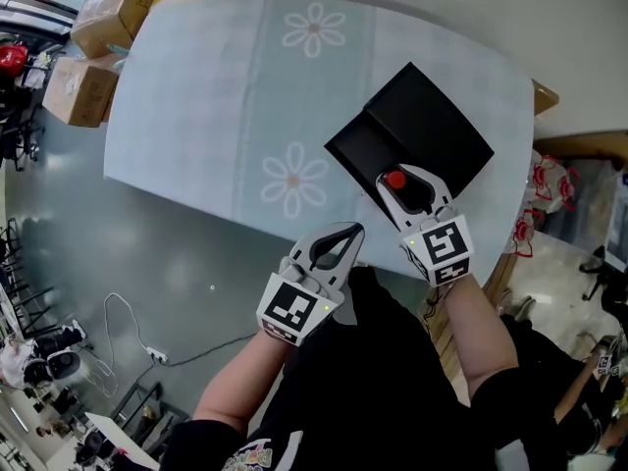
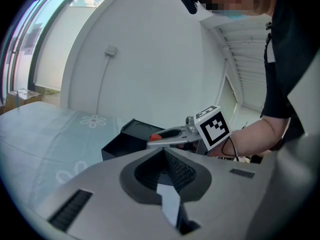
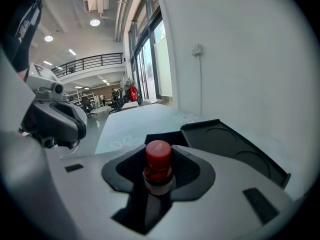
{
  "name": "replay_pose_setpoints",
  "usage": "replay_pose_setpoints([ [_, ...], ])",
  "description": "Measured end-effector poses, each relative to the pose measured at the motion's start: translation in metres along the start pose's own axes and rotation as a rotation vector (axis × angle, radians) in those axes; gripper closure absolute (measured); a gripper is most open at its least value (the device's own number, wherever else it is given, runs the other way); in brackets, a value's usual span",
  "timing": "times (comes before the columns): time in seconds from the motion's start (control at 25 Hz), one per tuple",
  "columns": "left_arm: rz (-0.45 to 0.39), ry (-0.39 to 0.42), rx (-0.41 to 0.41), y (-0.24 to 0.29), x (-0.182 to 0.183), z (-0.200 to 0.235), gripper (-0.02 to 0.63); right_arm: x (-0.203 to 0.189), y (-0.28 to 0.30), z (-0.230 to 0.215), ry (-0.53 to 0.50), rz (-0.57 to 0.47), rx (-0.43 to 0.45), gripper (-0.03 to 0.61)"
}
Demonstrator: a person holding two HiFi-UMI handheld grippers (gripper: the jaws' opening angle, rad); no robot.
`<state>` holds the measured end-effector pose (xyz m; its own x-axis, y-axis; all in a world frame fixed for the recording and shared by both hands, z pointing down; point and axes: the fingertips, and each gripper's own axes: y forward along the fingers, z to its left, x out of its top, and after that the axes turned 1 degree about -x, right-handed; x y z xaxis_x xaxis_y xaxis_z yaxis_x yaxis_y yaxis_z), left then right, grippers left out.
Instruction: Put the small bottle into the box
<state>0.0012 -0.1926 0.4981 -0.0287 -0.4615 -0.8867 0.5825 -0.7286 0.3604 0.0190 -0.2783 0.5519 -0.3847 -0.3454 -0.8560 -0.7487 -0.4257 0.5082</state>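
On the table (image 1: 196, 116), the black box (image 1: 422, 126) sat centre right. The right gripper (image 1: 408, 184) pinched the small bottle (image 3: 158, 165) upright, cap up. The left gripper (image 1: 349, 234) was pressed together.

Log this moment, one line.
right tongs: shut on red-capped small bottle, by open black box | left tongs: shut, empty | small bottle: not in box

Bench (image 1: 216, 96): left and middle bare, wide passage. Sole obstacle: black box (image 1: 361, 151), top open, its lid (image 1: 432, 116) flat against its far side, at the near right corner. Right gripper (image 1: 404, 186), clamped on the small bottle (image 1: 395, 180), overhangs the box's near edge. Left gripper (image 1: 351, 232), closed, sits by the bench's near edge, apart from the box.
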Motion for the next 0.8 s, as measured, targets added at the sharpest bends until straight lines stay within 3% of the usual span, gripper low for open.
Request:
replay_pose_setpoints([
  [0.8,0.028,-0.013,0.025,-0.02,-0.004,0.004,0.606,-0.019,0.014,0.009,-0.065,0.041,-0.021,0.417],
])
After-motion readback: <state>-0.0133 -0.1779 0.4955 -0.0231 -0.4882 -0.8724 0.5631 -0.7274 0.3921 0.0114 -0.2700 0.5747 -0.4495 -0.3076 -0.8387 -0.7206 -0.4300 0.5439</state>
